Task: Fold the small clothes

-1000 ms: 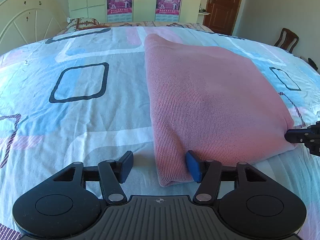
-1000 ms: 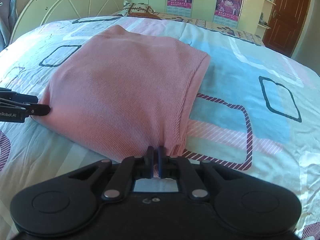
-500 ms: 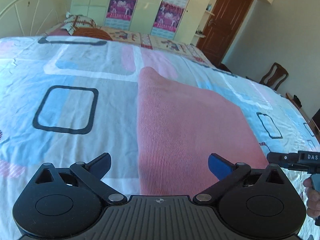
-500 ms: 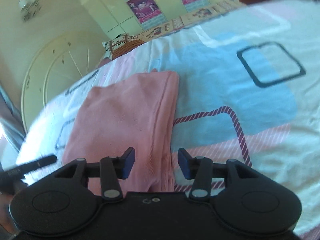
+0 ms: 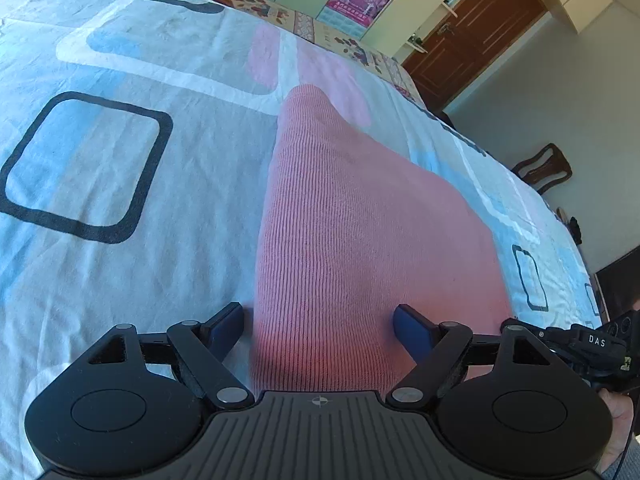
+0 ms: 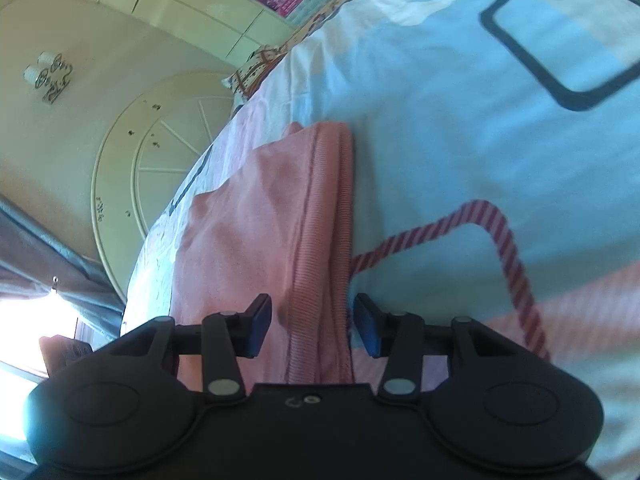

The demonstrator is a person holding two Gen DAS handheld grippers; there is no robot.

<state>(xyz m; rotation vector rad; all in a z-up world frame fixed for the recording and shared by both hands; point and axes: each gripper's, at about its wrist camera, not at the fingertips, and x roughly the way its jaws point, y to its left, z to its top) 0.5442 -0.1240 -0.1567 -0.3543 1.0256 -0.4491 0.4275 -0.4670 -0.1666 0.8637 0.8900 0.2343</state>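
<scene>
Right gripper (image 6: 312,326) has let go: it was clamped on the pink knit garment (image 5: 360,240) a second ago, now its jaws stand part open astride the hem. Left gripper (image 5: 320,326) opened wide and has narrowed a little, straddling the folded edge, nothing pinched. Garment lies folded on the bedsheet (image 5: 120,184); that fold looks placed. Both grippers have rolled and angle downward.

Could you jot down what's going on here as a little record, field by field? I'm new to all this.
Setting: bedroom, work done on a bed with a patterned sheet
Garment: pink knitted cloth, folded, lying flat
Left gripper: open, jaws straddling the cloth's near left edge, just narrowed a little
Right gripper: open, jaws either side of the ribbed hem, not pressing it
Person: a hand holding the right gripper
Background: wooden door, chair, round headboard
</scene>
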